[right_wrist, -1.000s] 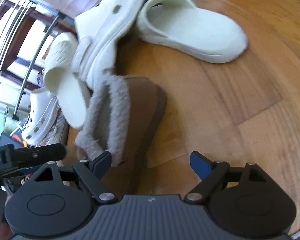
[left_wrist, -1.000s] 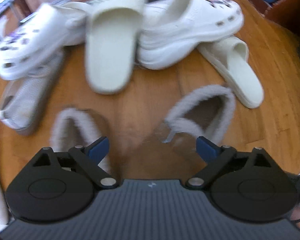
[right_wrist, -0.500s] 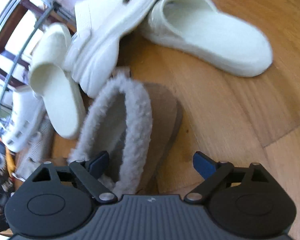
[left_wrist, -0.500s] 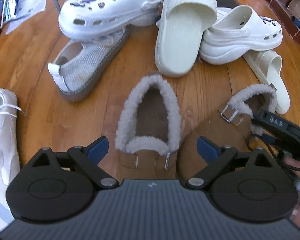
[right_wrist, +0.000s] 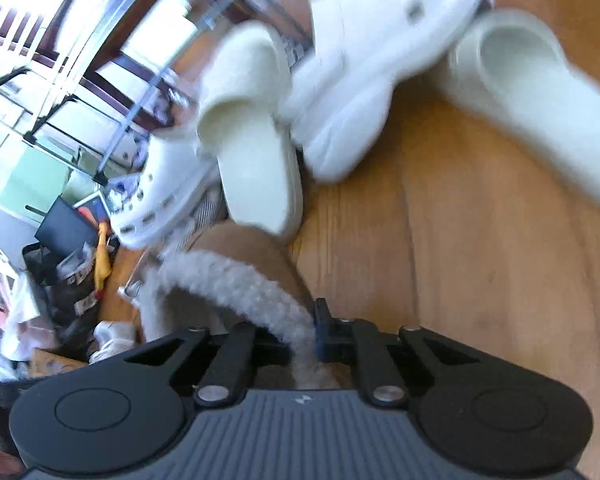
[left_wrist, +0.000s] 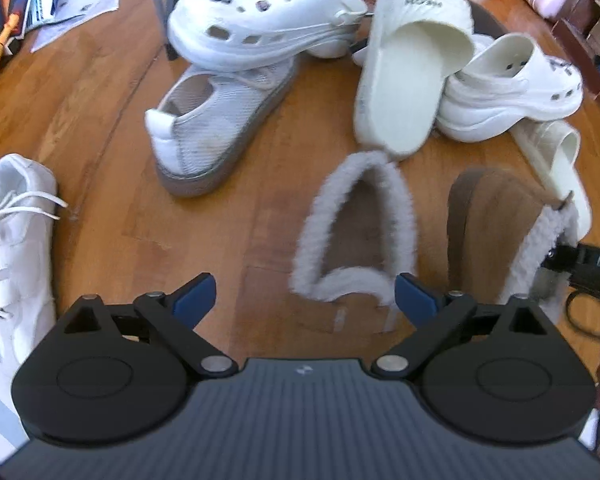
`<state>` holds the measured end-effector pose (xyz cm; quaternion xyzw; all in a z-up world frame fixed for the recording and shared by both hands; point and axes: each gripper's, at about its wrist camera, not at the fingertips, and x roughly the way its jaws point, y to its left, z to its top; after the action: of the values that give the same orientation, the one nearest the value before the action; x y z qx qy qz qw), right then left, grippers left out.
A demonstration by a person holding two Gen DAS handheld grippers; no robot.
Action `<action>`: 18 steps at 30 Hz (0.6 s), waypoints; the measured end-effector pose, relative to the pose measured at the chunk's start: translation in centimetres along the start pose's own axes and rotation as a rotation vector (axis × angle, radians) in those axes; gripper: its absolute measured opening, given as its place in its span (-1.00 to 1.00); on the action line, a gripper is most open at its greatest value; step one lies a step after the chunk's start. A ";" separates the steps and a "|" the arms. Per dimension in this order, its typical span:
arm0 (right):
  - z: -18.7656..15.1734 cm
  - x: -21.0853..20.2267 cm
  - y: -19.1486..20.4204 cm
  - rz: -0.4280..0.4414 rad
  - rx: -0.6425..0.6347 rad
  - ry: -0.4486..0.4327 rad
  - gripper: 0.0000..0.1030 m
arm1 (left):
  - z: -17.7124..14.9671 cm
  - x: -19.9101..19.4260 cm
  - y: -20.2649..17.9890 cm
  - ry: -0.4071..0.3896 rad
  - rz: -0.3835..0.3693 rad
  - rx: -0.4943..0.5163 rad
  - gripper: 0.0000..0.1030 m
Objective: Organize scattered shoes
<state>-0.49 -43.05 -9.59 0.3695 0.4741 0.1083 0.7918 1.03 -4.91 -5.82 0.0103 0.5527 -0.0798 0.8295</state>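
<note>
Left gripper [left_wrist: 304,298] is seen at the bottom of the left wrist view with its jaws spread wide and nothing between them but bare wooden floor [left_wrist: 100,128]. At the far left edge of that view a white laced sneaker [left_wrist: 16,232] is laid on the floor. Right of it, toward the upper middle, a grey mesh shoe [left_wrist: 216,128] is found with a white clog [left_wrist: 256,32] resting on its front. Further right, a cream slide [left_wrist: 408,80] is propped against a second white clog [left_wrist: 512,92], and another cream slide [left_wrist: 560,168] is partly covered at the right edge. Below the pile, just ahead of the right fingertip [left_wrist: 414,294], a fur-lined brown slipper [left_wrist: 360,232] is set flat on the floor. Beside it on the right, its mate, the second brown slipper [left_wrist: 496,232], is tilted on its side, and the black body of the right gripper is seen against its fur edge.

In the right wrist view the right gripper [right_wrist: 304,340] is shown closing on the fur collar of that second brown slipper, the collar being pinched between the pads. Clutter is blurred at the left of this view; the slides and clogs are seen above and to the right.
</note>
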 end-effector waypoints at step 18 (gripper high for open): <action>-9.2 -0.4 3.5 -0.187 -0.658 0.064 0.89 | -2.8 3.0 -0.1 -0.026 -0.189 0.077 1.00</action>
<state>-7.67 -36.33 -9.47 0.0456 0.4702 0.1936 0.8599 -0.39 -5.10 -9.67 -0.0110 0.5368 -0.1789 0.8245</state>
